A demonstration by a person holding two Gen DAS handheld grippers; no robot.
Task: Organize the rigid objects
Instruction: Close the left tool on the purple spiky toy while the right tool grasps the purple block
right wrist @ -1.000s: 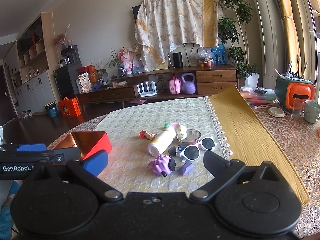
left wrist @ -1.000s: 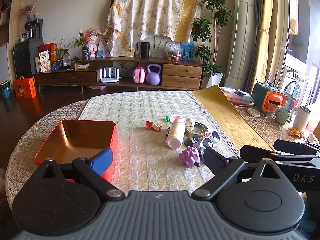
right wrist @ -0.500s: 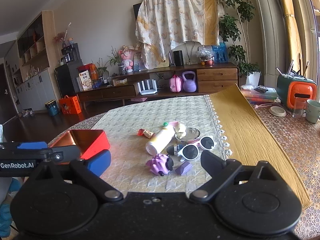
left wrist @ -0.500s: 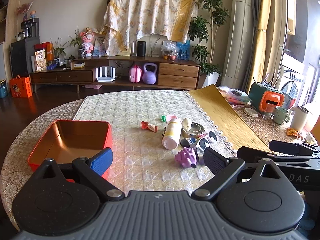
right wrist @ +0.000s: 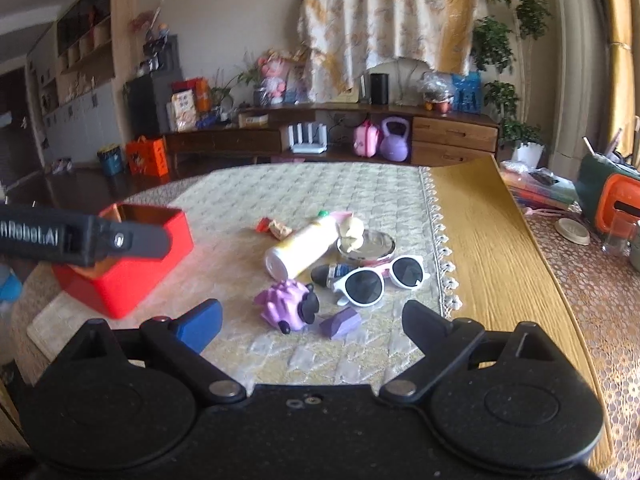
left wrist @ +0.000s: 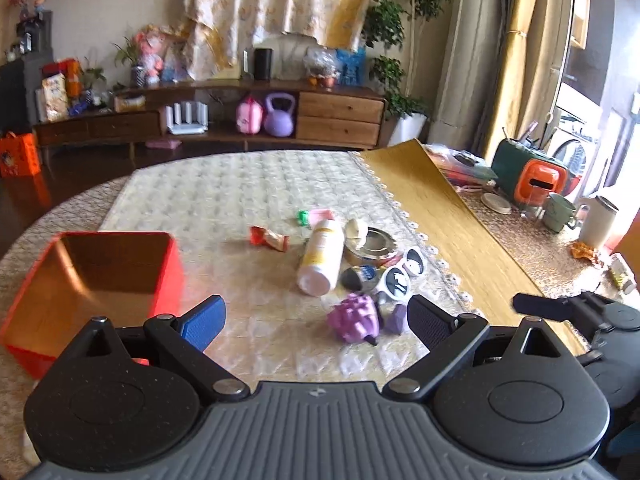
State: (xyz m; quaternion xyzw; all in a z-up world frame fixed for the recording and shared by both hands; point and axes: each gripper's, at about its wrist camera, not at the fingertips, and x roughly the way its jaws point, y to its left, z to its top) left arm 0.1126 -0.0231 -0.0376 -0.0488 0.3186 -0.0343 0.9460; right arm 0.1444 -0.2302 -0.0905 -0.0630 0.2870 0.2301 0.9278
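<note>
Your quilted table mat [left wrist: 240, 192] before a wooden sideboard [right wrist: 452, 132] carried a red tin [left wrist: 96, 276] left, cluttered sunglasses [right wrist: 380, 276] and bottle [left wrist: 322, 256] centre; both grippers [left wrist: 312, 320] [right wrist: 310, 322] gaped empty, small items blurred.

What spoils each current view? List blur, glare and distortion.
Left wrist view: motion blur softens the white bottle; window blown out; table edge bowed by fisheye. Right wrist view: background shelves smeared; red box glares where sunlit.
</note>
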